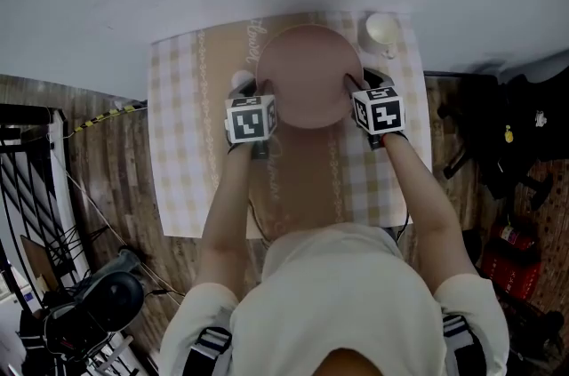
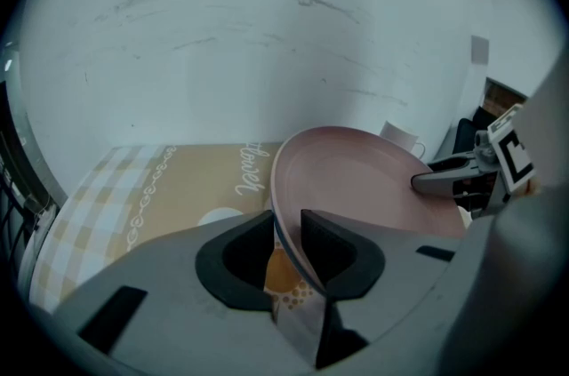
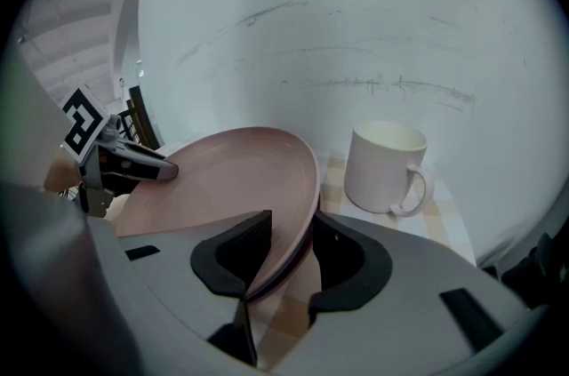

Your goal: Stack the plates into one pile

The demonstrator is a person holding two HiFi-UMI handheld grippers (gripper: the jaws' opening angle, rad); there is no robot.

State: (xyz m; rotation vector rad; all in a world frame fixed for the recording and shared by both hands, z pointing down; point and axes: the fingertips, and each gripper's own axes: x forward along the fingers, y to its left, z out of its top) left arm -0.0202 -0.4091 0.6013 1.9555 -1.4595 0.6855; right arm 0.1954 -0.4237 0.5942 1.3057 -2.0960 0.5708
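One pink plate hangs over the far half of a checked tablecloth, held by both grippers. My left gripper is shut on its left rim, and the right gripper is shut on its right rim. In the left gripper view the plate tilts, its rim wedged slantwise between the jaws of the left gripper. In the right gripper view the plate has its edge between the jaws of the right gripper. I see no other plate.
A white mug stands at the cloth's far right corner, close beside the plate's rim. A pale wall rises right behind the table. A black rack stands on the floor at the left, and dark gear lies at the right.
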